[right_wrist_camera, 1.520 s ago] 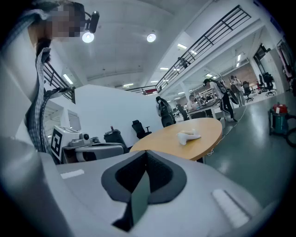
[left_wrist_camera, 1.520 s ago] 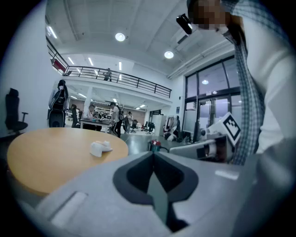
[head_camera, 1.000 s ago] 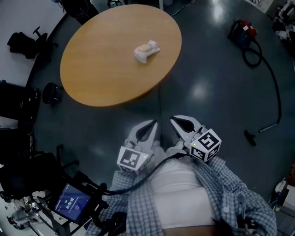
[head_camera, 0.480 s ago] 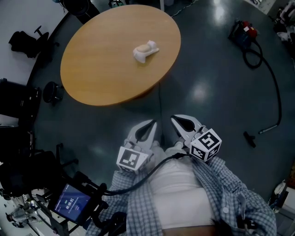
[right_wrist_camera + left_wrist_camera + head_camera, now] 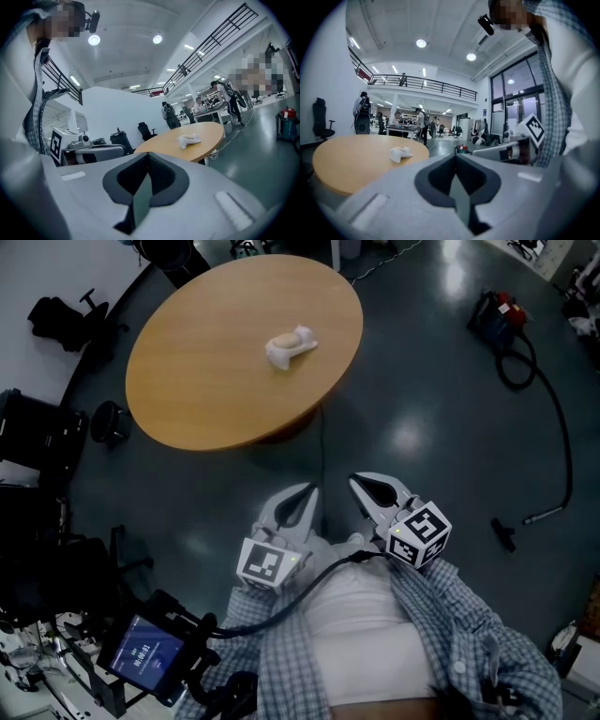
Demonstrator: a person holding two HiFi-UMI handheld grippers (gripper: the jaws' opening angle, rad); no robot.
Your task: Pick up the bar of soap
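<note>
A pale bar of soap (image 5: 282, 340) lies on a white holder (image 5: 300, 345) near the middle of a round wooden table (image 5: 206, 381), far ahead of both grippers. The left gripper view shows the soap and holder (image 5: 401, 153) small on the table (image 5: 351, 161); in the right gripper view they (image 5: 189, 139) sit on the tabletop (image 5: 206, 133). My left gripper (image 5: 310, 491) and right gripper (image 5: 356, 482) are held close to the person's body, over the floor, short of the table. Both are shut with nothing between the jaws.
A red vacuum (image 5: 495, 307) with a long black hose (image 5: 562, 427) lies on the dark floor at the right. Black office chairs (image 5: 56, 324) stand left of the table. A stand with a lit screen (image 5: 142, 653) is at the lower left. People stand far off.
The head view has shifted slightly, so the table and soap sit a little higher and further left in it. Both grippers stay where they were, still shut.
</note>
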